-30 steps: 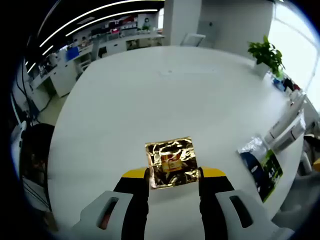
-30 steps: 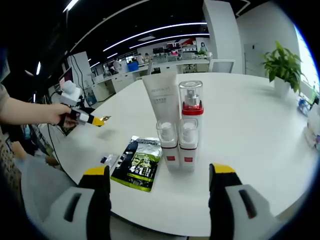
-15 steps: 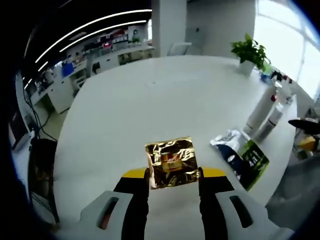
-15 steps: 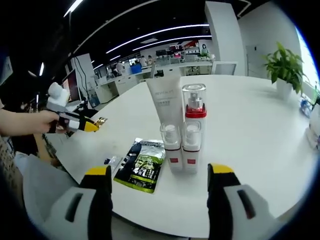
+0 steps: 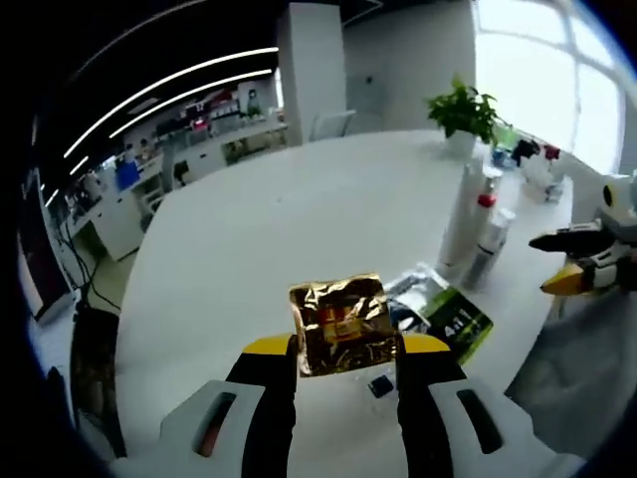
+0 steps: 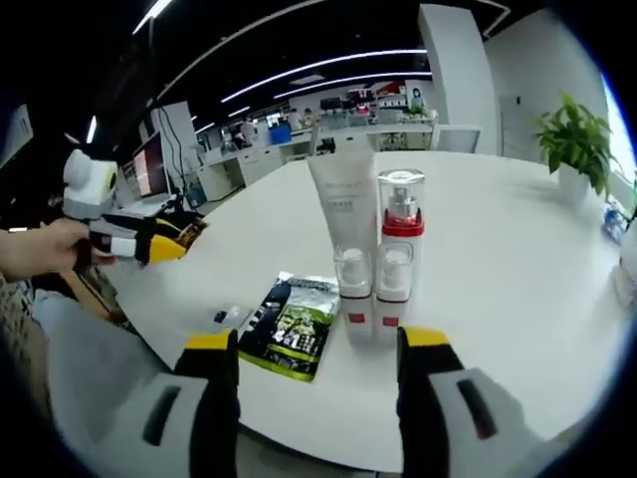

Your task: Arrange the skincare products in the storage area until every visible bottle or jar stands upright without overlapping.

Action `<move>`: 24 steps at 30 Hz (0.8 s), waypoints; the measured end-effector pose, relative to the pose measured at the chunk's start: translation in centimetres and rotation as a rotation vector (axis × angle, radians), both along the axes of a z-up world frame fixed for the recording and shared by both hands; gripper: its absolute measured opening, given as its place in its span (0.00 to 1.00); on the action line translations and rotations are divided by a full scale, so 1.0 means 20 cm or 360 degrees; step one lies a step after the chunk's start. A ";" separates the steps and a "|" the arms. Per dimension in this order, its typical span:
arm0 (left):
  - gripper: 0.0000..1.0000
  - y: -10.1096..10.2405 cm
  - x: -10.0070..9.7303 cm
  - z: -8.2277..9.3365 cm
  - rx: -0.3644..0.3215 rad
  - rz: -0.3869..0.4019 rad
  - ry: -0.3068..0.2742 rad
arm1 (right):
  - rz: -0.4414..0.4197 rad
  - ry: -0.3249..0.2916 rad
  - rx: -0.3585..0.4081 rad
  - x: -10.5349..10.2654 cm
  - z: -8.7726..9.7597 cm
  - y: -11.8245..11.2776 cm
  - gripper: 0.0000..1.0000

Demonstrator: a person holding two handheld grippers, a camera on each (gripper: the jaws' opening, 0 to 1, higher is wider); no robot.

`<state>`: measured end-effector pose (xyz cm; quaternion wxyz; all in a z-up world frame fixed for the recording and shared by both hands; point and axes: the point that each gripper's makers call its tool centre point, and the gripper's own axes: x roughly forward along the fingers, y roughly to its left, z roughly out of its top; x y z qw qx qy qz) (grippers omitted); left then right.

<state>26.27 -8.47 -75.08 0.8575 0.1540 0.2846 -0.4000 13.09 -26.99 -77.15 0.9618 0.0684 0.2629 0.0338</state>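
While the left tongs (image 5: 346, 346) clamp a crinkled gold foil sachet (image 5: 341, 324), the right tongs (image 6: 317, 341) stand apart before upright red-banded bottles (image 6: 400, 261) and a white tube (image 6: 341, 211).

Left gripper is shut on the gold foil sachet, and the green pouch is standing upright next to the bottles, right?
Not quite. The left gripper is shut on the gold foil sachet, but the green pouch lies flat on the table beside the bottles, as the right gripper view shows.
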 end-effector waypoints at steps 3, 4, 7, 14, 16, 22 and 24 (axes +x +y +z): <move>0.36 -0.02 -0.08 0.01 -0.0041 -0.0003 0.0020 | 0.0045 0.0038 0.0000 0.00 -0.01 0.03 0.60; 0.36 -0.02 -0.09 0.01 -0.0034 -0.0012 0.0016 | 0.0042 0.0059 -0.0005 -0.01 -0.01 0.04 0.62; 0.36 -0.03 -0.15 0.01 -0.0012 -0.0049 0.0002 | 0.0092 0.0036 0.0018 -0.01 0.02 0.09 0.60; 0.36 -0.05 -0.30 0.07 -0.0011 -0.0157 -0.0082 | 0.0222 -0.0058 0.0394 0.11 0.17 0.37 0.45; 0.36 -0.05 -0.34 0.08 -0.0006 -0.0197 -0.0111 | 0.0271 -0.0101 0.0502 0.16 0.23 0.45 0.44; 0.36 -0.06 -0.40 0.12 -0.0018 -0.0269 -0.0163 | 0.0383 -0.0110 0.0583 0.24 0.28 0.58 0.32; 0.36 -0.06 -0.41 0.13 -0.0024 -0.0281 -0.0174 | 0.0408 -0.0103 0.0611 0.25 0.28 0.60 0.29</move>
